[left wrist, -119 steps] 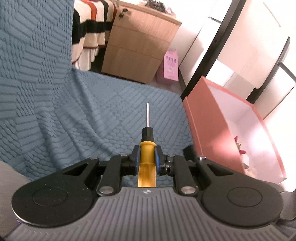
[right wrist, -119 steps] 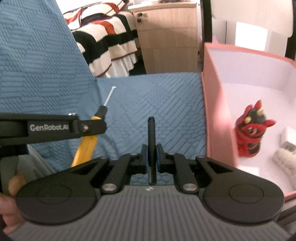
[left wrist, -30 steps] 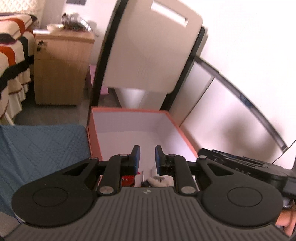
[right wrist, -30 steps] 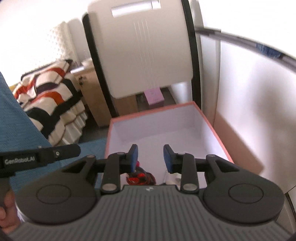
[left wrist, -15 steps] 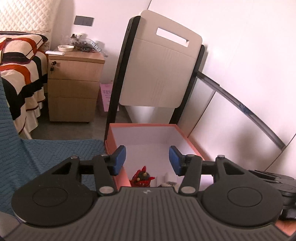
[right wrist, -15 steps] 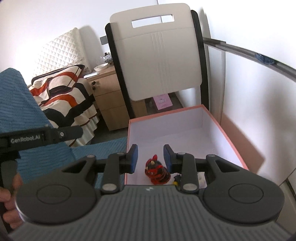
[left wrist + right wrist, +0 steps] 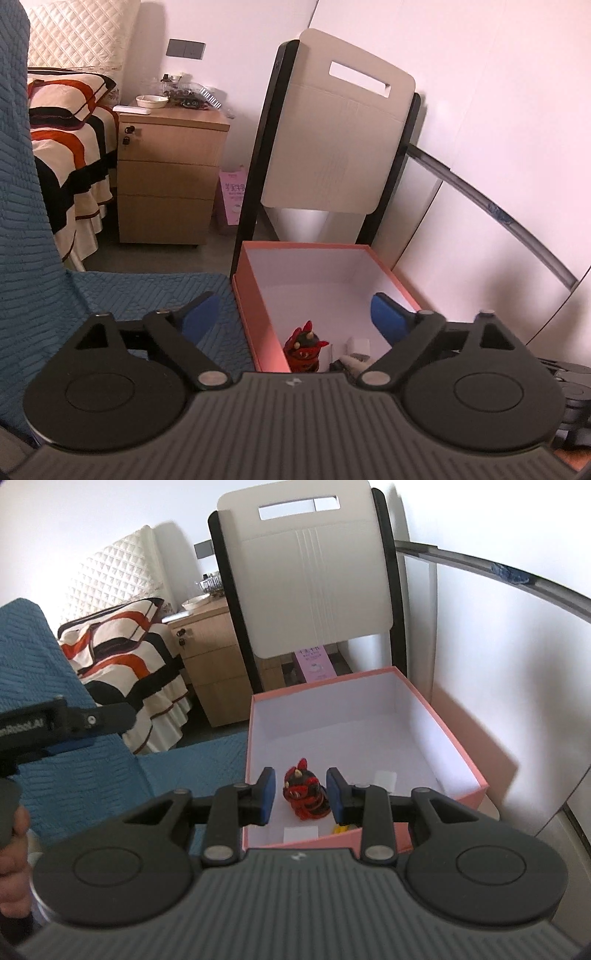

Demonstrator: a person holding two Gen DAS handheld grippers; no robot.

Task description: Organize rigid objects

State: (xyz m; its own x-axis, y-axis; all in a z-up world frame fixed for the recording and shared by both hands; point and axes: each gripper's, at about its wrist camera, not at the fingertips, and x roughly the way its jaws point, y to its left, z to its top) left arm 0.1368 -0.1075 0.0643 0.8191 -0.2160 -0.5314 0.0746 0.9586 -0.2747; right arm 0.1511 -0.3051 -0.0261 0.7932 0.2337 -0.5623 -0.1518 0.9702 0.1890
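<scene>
A pink box (image 7: 258,295) (image 7: 458,746) with a white inside stands beside the blue quilted couch (image 7: 122,291) (image 7: 74,768). In it sit a red and black horned figurine (image 7: 304,345) (image 7: 304,794), a small white block (image 7: 357,346) (image 7: 385,777), a white card (image 7: 301,835) and a yellow piece (image 7: 341,829) at the near wall. My left gripper (image 7: 293,314) is wide open and empty, above the box's near left corner. My right gripper (image 7: 300,794) is open and empty, with the figurine showing between its fingers, below them.
A white panel with a black frame (image 7: 332,140) (image 7: 314,572) leans on the wall behind the box. A wooden drawer cabinet (image 7: 166,177) (image 7: 210,657) and a striped bed (image 7: 66,147) (image 7: 129,653) stand at the back left. A white wall (image 7: 498,147) is on the right.
Four seconds ago the left gripper held a yellow screwdriver and the right a dark thin object; both are now empty. The left jaws have opened wider. Both grippers have pulled back and up.
</scene>
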